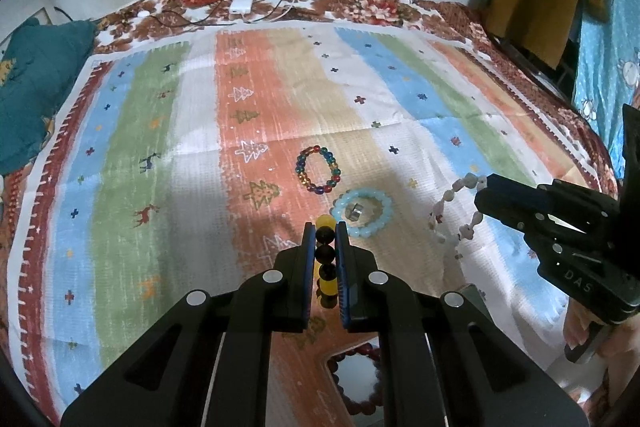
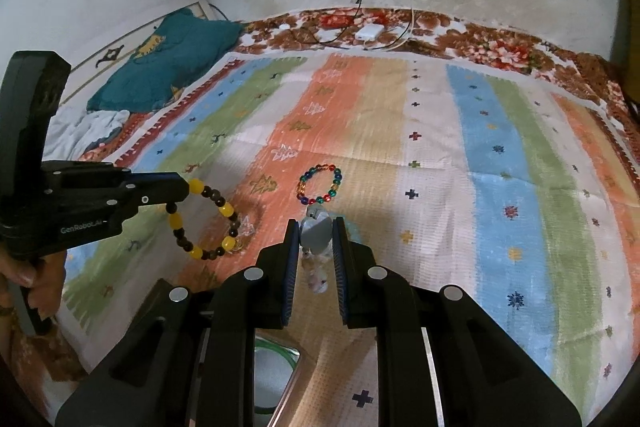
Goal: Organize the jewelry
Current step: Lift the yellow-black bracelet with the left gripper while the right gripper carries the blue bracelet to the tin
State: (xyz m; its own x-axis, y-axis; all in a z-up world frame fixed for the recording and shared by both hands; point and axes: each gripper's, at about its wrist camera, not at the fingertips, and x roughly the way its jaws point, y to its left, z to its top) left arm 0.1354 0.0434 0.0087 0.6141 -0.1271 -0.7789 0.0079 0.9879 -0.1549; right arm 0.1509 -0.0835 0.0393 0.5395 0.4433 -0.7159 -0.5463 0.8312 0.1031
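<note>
My left gripper is shut on a yellow and black bead bracelet, which hangs as a loop above the striped cloth. My right gripper is shut on a pale bracelet of heart-shaped beads; in the left wrist view that bracelet dangles from the right gripper. On the cloth lie a multicoloured bead bracelet and a light blue bracelet with a small metallic piece inside it.
A tray at the near edge holds a dark red bead bracelet in one compartment and a green ring in another. A small clear item lies on the cloth. Far off are a teal pillow, a white charger with cables, and the wall.
</note>
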